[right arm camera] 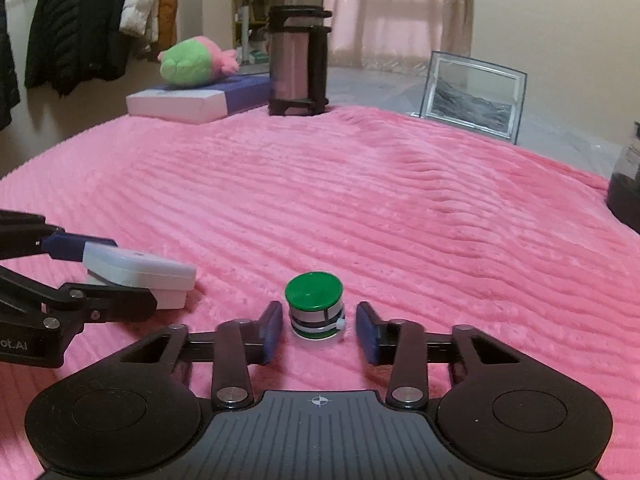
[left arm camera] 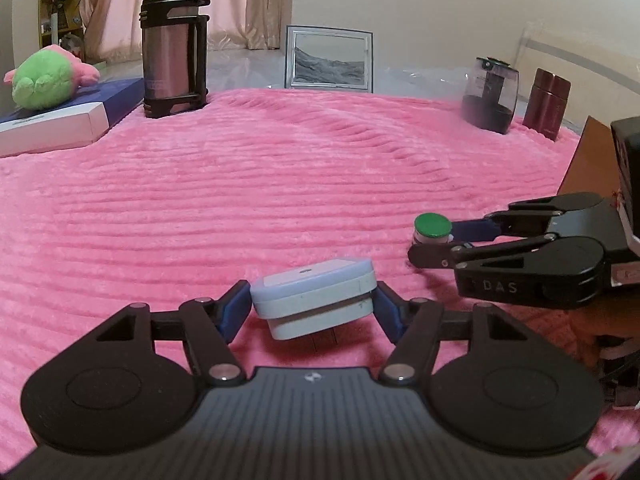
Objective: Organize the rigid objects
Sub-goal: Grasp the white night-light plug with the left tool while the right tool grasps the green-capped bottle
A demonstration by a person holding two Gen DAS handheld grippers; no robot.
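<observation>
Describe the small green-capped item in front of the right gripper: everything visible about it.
The green-capped item is a short, squat cylinder with a flat glossy green plastic lid, a silver-and-dark banded body, a small white nub on one side and a pale base. It stands upright on the pink blanket, between the right gripper's blue pads, with a small gap showing on each side in the right wrist view.

At the pink blanket's (left arm camera: pixel 280 168) far-left corner we see a tall thermos (left arm camera: pixel 174 40), beside a plush toy (left arm camera: pixel 48 76) on a flat box (left arm camera: pixel 52 124); a picture frame (left arm camera: pixel 330 60) stands at the far edge, and, at the far-right corner, perhaps a glass pot (left arm camera: pixel 490 96) and a maroon flask (left arm camera: pixel 546 98).
</observation>
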